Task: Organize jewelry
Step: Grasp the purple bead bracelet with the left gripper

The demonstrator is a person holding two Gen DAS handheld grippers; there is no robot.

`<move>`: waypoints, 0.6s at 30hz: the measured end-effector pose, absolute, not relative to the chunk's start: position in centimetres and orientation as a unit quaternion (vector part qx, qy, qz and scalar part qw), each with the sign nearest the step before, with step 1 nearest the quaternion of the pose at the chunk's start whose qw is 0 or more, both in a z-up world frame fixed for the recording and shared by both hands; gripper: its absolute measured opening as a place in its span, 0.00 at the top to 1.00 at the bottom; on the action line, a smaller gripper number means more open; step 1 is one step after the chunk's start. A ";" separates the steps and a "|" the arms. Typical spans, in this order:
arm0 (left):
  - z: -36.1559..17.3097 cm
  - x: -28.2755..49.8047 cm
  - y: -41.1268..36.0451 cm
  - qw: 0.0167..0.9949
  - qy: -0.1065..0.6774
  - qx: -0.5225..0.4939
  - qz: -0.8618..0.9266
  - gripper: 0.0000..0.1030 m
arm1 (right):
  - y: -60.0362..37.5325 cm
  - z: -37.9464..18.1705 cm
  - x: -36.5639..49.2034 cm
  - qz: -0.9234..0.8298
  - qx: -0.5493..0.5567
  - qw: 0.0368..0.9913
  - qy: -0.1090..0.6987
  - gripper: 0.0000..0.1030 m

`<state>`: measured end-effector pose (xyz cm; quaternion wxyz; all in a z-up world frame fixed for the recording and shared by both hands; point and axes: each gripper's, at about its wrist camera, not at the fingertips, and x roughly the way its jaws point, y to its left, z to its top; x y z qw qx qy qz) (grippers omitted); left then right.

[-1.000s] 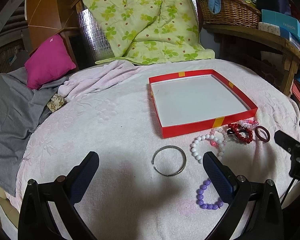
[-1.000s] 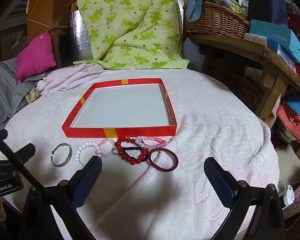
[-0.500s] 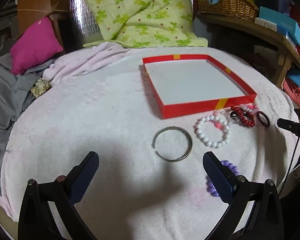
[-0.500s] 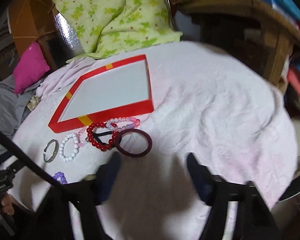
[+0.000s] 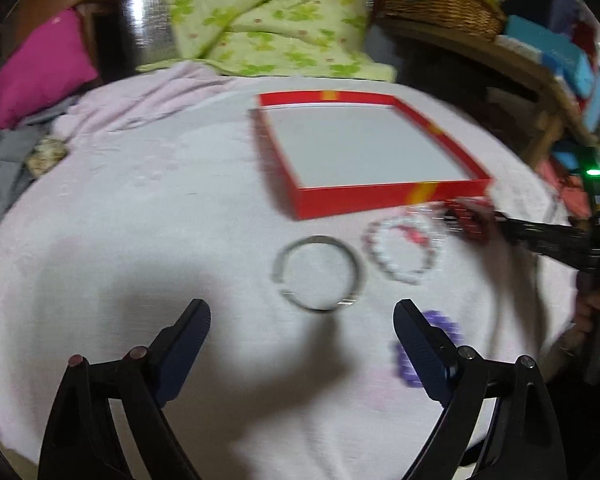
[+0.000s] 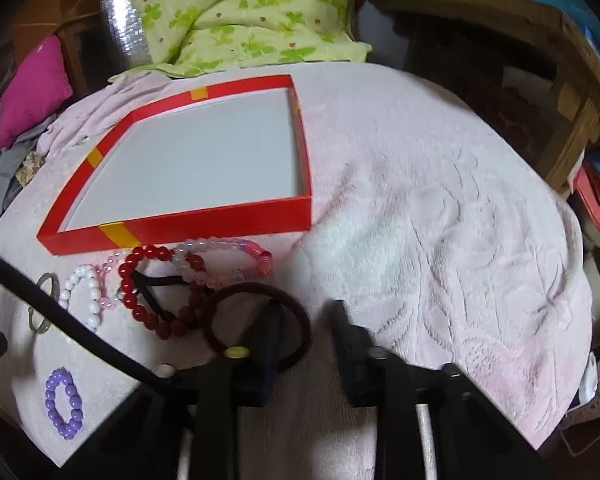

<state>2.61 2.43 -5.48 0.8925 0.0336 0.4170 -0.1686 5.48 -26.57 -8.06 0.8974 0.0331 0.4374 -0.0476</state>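
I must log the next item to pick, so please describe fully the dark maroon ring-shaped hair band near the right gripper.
The dark maroon ring-shaped hair band is a thick closed loop, fabric-like, lying flat on the pink textured blanket. Its left edge meets the red bead bracelet. The right gripper is closing over its right side, one finger inside the loop.

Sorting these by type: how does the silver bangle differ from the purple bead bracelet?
The silver bangle is one thin metal band with a gap; the purple bead bracelet is a closed string of round beads. The bangle makes the wider ring and lies nearer the red tray. Both lie flat on the pink cloth, outside the tray.
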 end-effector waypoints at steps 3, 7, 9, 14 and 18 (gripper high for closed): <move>-5.5 1.8 0.8 0.884 0.418 0.047 -0.206 0.10 | -26.2 -8.2 5.3 -0.048 0.023 0.899 0.435 0.89; -6.3 1.0 -1.9 0.872 0.427 0.075 -0.226 0.10 | -25.8 -8.1 4.8 -0.042 0.022 0.902 0.428 0.90; -6.6 0.6 -3.2 0.869 0.427 0.095 -0.232 0.10 | -25.9 -8.1 4.9 -0.041 0.023 0.903 0.427 0.90; -8.3 0.7 -4.0 0.859 0.446 0.115 -0.223 0.17 | -25.7 -7.9 4.4 -0.038 0.020 0.906 0.420 0.90; -8.4 0.6 -4.2 0.857 0.445 0.095 -0.241 0.57 | -25.8 -7.4 3.9 -0.037 0.017 0.910 0.413 0.90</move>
